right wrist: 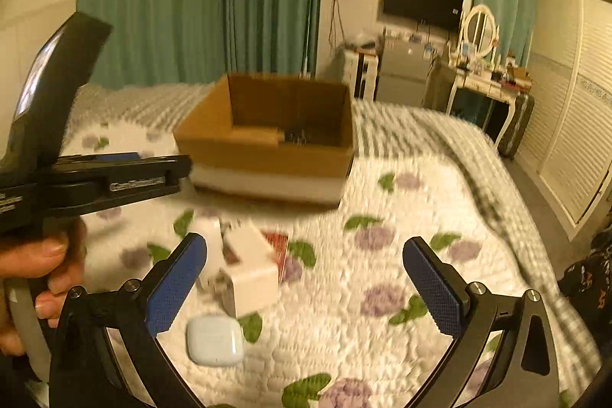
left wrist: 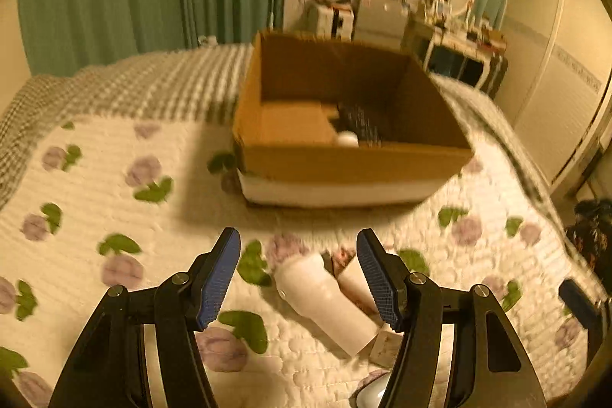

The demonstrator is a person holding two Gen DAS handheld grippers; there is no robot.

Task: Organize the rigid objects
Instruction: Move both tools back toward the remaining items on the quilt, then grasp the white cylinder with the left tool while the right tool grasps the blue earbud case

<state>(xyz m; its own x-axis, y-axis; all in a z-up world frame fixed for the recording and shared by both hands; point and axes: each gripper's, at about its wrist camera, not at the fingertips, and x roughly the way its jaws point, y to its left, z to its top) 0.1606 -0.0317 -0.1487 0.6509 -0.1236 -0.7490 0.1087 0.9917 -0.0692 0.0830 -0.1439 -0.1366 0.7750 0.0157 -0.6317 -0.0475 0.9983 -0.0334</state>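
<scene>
An open cardboard box [left wrist: 344, 163] stands on the bed; it also shows in the right wrist view [right wrist: 267, 159]. Inside lie a dark object [left wrist: 359, 121] and a small white one [left wrist: 347, 138]. My left gripper [left wrist: 298, 278] is open above a white cylindrical bottle [left wrist: 325, 301] lying on the quilt, with another white item [left wrist: 354, 282] beside it. My right gripper [right wrist: 306, 285] is open and empty over the quilt. A white rectangular box [right wrist: 248, 270], a red card [right wrist: 279, 243] and a pale blue earbud case [right wrist: 214, 339] lie by its left finger.
The bed has a floral quilt [right wrist: 363, 293] and a checked blanket [left wrist: 153, 83] behind. Teal curtains [right wrist: 191, 6], a wall TV [right wrist: 420, 0], a dressing table with mirror [right wrist: 482, 64] and white wardrobe doors [right wrist: 573, 121] line the room. The left gripper body [right wrist: 95, 178] crosses the right view.
</scene>
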